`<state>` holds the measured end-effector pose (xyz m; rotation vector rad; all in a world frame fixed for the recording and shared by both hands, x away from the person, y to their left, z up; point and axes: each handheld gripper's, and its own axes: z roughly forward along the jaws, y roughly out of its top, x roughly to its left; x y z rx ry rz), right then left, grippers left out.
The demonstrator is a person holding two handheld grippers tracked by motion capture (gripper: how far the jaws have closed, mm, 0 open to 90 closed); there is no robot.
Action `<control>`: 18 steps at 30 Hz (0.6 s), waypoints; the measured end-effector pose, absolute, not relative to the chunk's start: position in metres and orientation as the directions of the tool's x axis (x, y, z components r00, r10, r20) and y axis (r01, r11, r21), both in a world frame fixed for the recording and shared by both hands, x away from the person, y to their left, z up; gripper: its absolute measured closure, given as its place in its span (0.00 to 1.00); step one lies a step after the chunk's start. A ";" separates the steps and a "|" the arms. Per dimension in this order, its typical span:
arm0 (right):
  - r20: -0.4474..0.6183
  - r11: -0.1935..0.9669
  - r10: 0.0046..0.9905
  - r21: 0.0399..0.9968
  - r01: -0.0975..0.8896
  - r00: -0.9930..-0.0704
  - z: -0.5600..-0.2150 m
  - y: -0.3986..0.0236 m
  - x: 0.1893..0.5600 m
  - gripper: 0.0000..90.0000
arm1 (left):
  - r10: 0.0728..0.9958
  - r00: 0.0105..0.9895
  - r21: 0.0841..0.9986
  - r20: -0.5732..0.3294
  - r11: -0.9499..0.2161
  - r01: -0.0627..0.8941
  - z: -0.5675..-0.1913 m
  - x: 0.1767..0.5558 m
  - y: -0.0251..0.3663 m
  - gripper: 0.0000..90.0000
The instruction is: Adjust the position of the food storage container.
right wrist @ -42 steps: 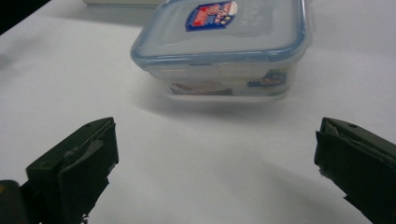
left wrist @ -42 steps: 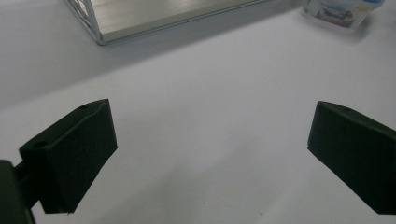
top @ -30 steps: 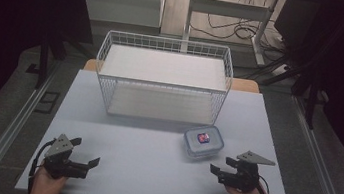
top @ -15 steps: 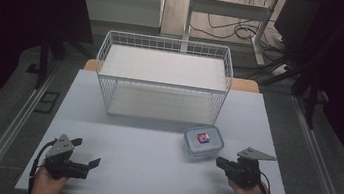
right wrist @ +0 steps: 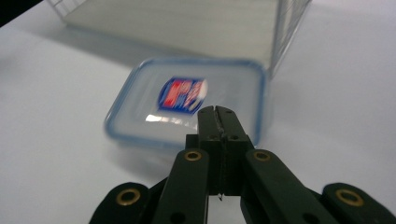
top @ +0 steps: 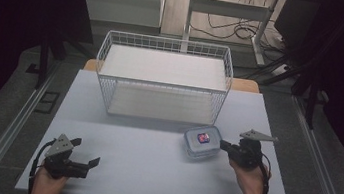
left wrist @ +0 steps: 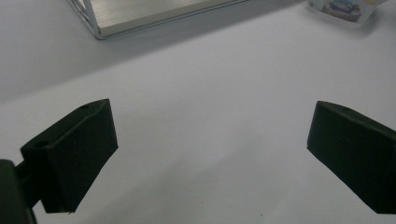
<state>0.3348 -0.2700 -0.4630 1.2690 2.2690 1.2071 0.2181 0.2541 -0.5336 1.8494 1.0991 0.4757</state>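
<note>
At the near edge, the left gripper point(top: 81, 163) rests low on the tabletop point(top: 149, 175), fingers wide, nothing between them. At 3 o'clock the right gripper point(top: 224, 145) – wrist angled inward – has just closed its fingers together, empty, tips at the box point(top: 202, 141). Its own view shows the lid's red-blue label. The wire basket point(top: 162, 75) stands at 12 o'clock.

In the right gripper view we see the plastic container point(right wrist: 187, 105) blurred, its label unreadable, its near edge hidden behind the closed jaws. At the upper right of the left gripper view, the frame's edge cuts that container point(left wrist: 343, 9) off.
</note>
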 end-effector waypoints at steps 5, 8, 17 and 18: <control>0.134 0.248 0.830 0.781 0.573 -0.542 -0.464 -0.272 0.361 0.99 | 0.841 0.528 0.848 -0.114 -0.195 0.493 -0.534 0.218 0.254 0.02; 0.110 0.253 0.848 0.776 0.578 -0.519 -0.468 -0.274 0.374 0.99 | 0.842 0.527 0.847 -0.116 -0.193 0.495 -0.534 0.218 0.255 0.02; 0.119 0.260 0.854 0.747 0.612 -0.507 -0.490 -0.274 0.389 0.99 | 0.841 0.528 0.846 -0.117 -0.194 0.497 -0.534 0.218 0.255 0.02; 0.124 0.259 0.852 0.744 0.616 -0.508 -0.489 -0.274 0.389 0.99 | 0.841 0.528 0.846 -0.117 -0.195 0.497 -0.534 0.218 0.255 0.02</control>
